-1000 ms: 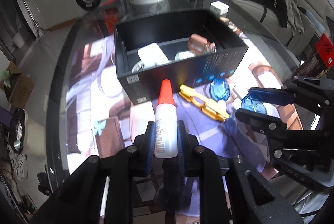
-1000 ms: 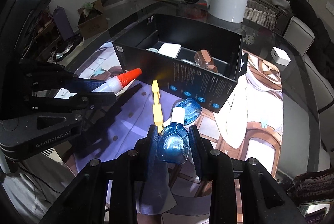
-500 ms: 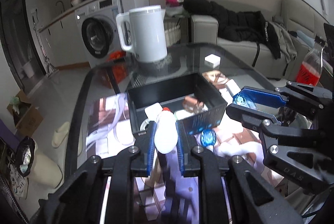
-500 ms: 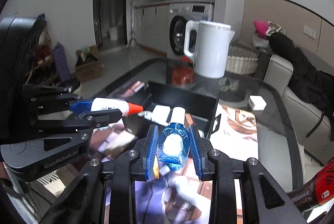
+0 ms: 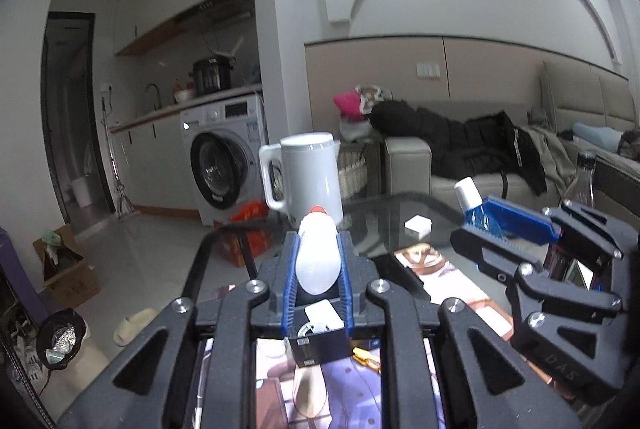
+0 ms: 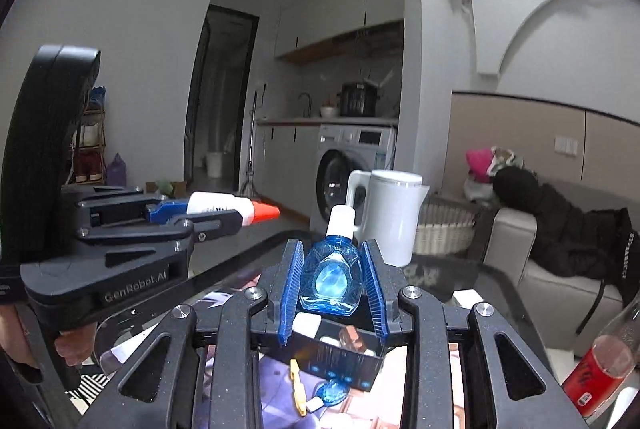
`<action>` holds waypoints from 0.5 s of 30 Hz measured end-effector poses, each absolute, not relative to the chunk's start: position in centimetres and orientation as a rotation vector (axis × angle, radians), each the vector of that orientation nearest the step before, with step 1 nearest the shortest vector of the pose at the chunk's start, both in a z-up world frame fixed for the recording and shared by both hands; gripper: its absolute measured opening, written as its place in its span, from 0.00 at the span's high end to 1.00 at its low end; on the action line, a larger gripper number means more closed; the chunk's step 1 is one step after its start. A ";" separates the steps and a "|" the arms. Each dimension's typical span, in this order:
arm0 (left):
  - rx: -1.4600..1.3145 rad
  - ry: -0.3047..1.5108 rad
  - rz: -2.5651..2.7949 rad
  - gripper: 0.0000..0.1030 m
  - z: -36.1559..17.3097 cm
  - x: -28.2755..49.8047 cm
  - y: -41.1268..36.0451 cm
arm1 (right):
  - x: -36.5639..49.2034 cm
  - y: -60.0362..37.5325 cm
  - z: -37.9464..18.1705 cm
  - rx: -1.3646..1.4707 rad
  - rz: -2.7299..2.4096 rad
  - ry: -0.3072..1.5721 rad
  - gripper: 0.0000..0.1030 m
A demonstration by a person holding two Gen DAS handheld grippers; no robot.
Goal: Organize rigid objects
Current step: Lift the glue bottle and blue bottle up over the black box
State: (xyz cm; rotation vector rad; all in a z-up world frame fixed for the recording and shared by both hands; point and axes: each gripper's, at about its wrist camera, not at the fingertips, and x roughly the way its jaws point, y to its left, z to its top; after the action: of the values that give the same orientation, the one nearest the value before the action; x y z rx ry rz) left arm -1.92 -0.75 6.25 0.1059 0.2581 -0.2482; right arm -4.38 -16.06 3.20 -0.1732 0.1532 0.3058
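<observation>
In the right wrist view, the left gripper (image 6: pixel 224 219) is at the far left, held up in the air above the table. Its two fingers are closed on a white glue bottle (image 6: pixel 218 209) with an orange-red cap, which points to the right, toward the room. In the left wrist view the same bottle (image 5: pixel 317 257) sits between the blue pads (image 5: pixel 291 285), and its cap points away from the camera.

More to the right, in the middle of the right wrist view, the right gripper (image 6: pixel 332 289) is closed on a blue faceted bottle (image 6: pixel 331 281) with a white cap. The bottle stands upright between the pads, and both sides touch it. In the left wrist view this gripper (image 5: pixel 486 225) appears at the right side, and the white cap sticks out in front of the fingers.

Under both grippers, lower on the glass table (image 6: pixel 460 271), is a black box (image 6: pixel 340 357). A white item (image 6: pixel 306 321) and a copper-coloured item (image 6: pixel 352 335) lie inside it. In front of the box, on a printed mat, lie a yellow clip (image 6: pixel 298 389) and a second blue bottle (image 6: pixel 332 391), close to each other.

Behind the table stands a white kettle (image 6: pixel 394 217), and at the far right a bottle with red label (image 6: pixel 600 361).
</observation>
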 end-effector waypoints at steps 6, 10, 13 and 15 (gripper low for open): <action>0.096 0.240 -0.250 0.85 6.7 -2.0 -0.2 | -5.3 -15.8 4.2 -0.168 0.312 0.123 0.71; 0.084 0.226 -0.248 0.85 7.0 -1.5 -0.3 | -5.3 -15.6 4.7 -0.162 0.313 0.120 0.71; 0.065 0.213 -0.241 0.85 7.5 -0.6 -0.2 | -4.9 -15.8 4.8 -0.155 0.317 0.100 0.71; 0.050 0.210 -0.232 0.85 7.7 0.3 -0.2 | -4.4 -15.7 5.3 -0.150 0.315 0.084 0.71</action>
State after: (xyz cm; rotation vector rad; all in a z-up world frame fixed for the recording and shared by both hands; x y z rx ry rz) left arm 0.29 -0.21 7.74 0.0496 0.2098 -0.2319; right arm -4.36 -15.66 5.28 -0.1498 0.0839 0.3148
